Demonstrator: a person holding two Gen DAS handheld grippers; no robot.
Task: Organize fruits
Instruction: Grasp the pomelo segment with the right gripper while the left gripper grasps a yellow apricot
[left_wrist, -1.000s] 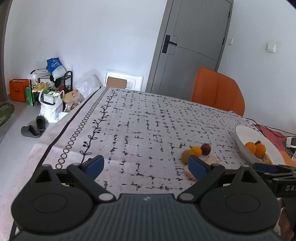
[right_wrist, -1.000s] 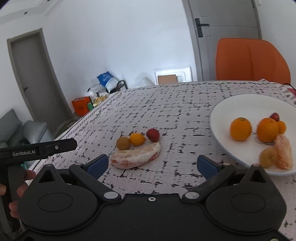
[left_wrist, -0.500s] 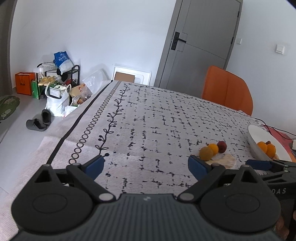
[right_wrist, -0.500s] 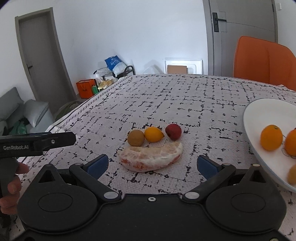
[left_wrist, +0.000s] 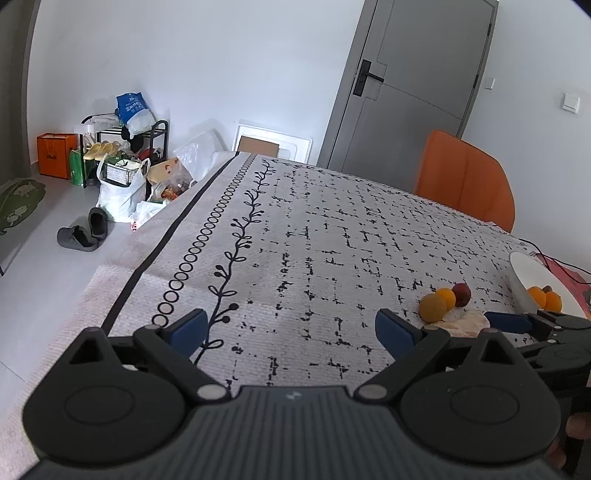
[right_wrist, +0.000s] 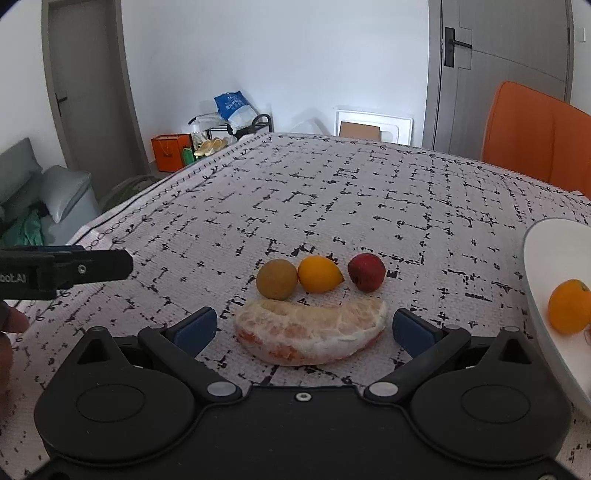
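A peeled pomelo wedge (right_wrist: 312, 332) lies on the patterned tablecloth, between the open fingers of my right gripper (right_wrist: 306, 328). Behind it sit a brown round fruit (right_wrist: 277, 278), a yellow-orange fruit (right_wrist: 319, 274) and a red fruit (right_wrist: 366, 272) in a row. A white plate (right_wrist: 543, 295) at the right holds an orange (right_wrist: 569, 311). My left gripper (left_wrist: 293, 328) is open and empty over bare cloth, left of the fruits (left_wrist: 443, 301). The plate (left_wrist: 524, 275) and the right gripper's blue finger (left_wrist: 508, 321) show in the left wrist view.
An orange chair (right_wrist: 535, 133) stands at the table's far side. The table's left edge (left_wrist: 122, 295) drops to the floor, where bags, a shoe rack (left_wrist: 125, 147) and slippers (left_wrist: 83, 230) sit. A grey door (left_wrist: 410, 85) is behind.
My right gripper has swung left from the plate and closed in on the pomelo wedge, which now sits between its fingers. My left gripper has drawn back to the left, away from the fruits.
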